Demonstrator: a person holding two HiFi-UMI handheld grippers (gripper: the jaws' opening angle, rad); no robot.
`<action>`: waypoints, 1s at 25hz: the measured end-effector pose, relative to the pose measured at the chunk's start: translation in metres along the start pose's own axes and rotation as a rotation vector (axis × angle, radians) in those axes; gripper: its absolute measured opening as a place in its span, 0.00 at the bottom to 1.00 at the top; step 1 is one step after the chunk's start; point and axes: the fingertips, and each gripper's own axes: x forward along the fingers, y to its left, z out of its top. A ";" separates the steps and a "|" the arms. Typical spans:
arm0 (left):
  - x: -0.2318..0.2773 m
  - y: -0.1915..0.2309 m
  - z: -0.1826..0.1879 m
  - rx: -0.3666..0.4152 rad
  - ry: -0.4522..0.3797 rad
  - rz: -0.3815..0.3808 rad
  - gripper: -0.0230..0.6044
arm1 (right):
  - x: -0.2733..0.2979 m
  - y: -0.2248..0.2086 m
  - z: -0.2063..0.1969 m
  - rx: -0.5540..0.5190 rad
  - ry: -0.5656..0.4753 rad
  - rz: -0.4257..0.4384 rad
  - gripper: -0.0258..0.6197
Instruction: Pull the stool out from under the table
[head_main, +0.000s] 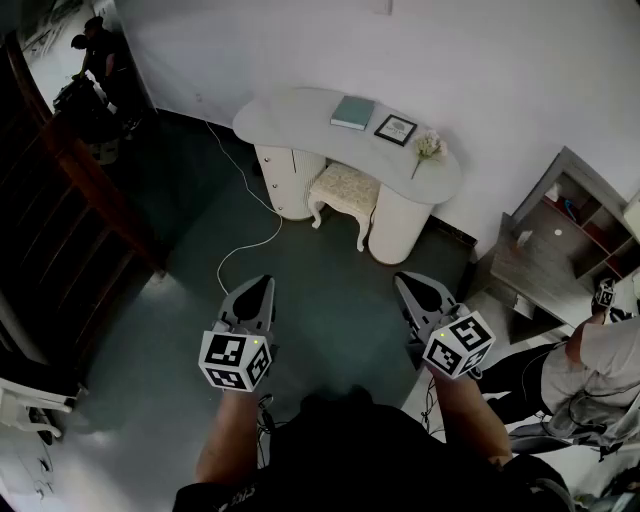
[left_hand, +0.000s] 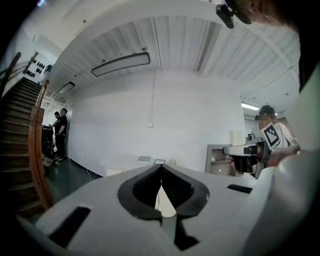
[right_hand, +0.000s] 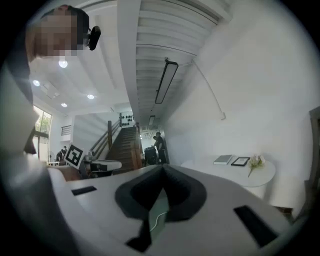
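Observation:
A white stool (head_main: 345, 190) with a cream cushion stands tucked under the white curved table (head_main: 290, 112), between the table's two pedestals. My left gripper (head_main: 262, 284) hangs above the dark floor well short of the stool, shut and holding nothing. My right gripper (head_main: 405, 283) is level with it on the right, also shut and empty. In the left gripper view the left gripper (left_hand: 161, 168) points at the table (left_hand: 120, 162). The right gripper (right_hand: 162, 167) shows its jaws together in the right gripper view, with the table (right_hand: 260, 172) at the right.
On the table lie a teal book (head_main: 352, 112), a framed picture (head_main: 396, 129) and a flower sprig (head_main: 428, 148). A white cable (head_main: 250, 240) crosses the floor left of the stool. A wooden stair rail (head_main: 80, 170) runs at left, a grey shelf unit (head_main: 560, 240) at right. People stand at back left and right.

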 end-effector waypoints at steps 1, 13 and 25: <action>0.000 -0.001 -0.001 0.001 0.004 0.001 0.05 | -0.001 0.000 0.000 0.000 0.002 0.001 0.04; 0.013 -0.041 -0.016 0.044 0.053 0.005 0.05 | -0.025 -0.021 -0.010 -0.056 0.032 0.001 0.04; 0.013 -0.077 -0.032 0.003 0.090 0.021 0.05 | -0.062 -0.036 -0.016 -0.050 0.006 0.039 0.05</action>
